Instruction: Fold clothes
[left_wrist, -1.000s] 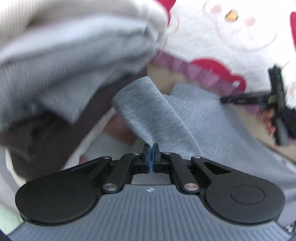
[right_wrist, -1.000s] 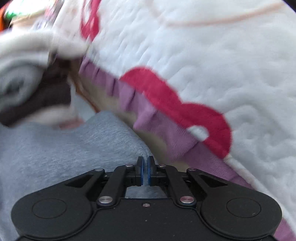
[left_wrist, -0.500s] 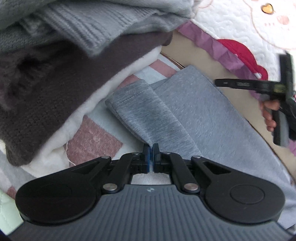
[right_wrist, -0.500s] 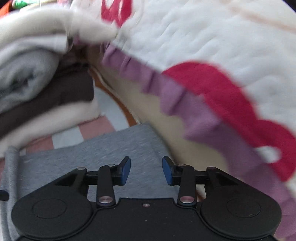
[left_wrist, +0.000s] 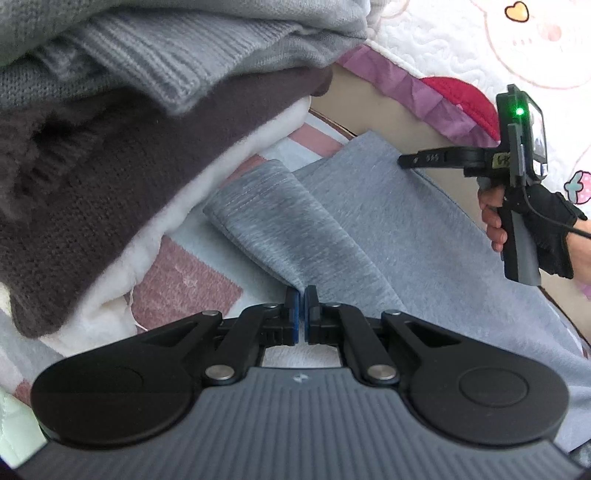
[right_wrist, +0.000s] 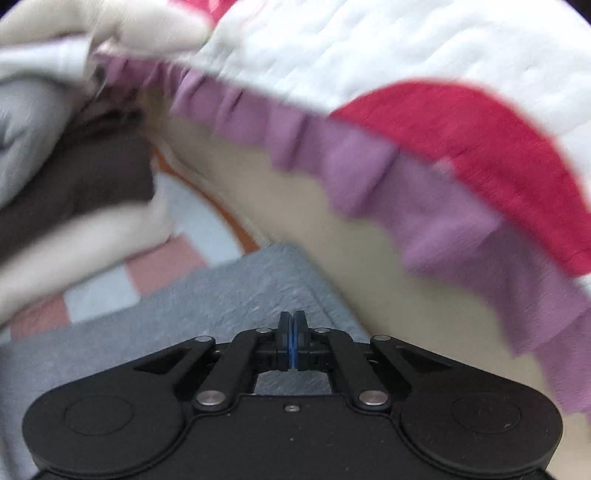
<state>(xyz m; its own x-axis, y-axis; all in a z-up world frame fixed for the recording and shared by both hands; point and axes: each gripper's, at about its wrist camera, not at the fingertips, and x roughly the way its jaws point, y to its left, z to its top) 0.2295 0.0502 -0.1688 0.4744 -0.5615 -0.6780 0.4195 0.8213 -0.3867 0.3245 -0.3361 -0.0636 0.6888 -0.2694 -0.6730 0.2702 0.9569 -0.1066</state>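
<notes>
A grey garment (left_wrist: 388, 236) lies flat on a pink-and-white striped blanket (left_wrist: 184, 284). One edge is folded over into a narrow flap (left_wrist: 266, 221). My left gripper (left_wrist: 301, 295) is shut on the near end of that flap. In the left wrist view my right gripper (left_wrist: 400, 161), held by a gloved hand (left_wrist: 546, 229), rests at the garment's far edge. The right wrist view shows my right gripper (right_wrist: 292, 321) shut over the grey garment's corner (right_wrist: 258, 295), and I see no cloth between its pads.
A stack of folded clothes (left_wrist: 129, 129) in grey knit, dark brown and white rises close on the left. A white quilt with a purple frill and red patches (right_wrist: 424, 177) hangs along the far side above a beige strip (left_wrist: 369, 107).
My left gripper has lowered the grey flap from raised to lying on the blanket. My right gripper opened, then shut again, and shifted along the garment's far corner.
</notes>
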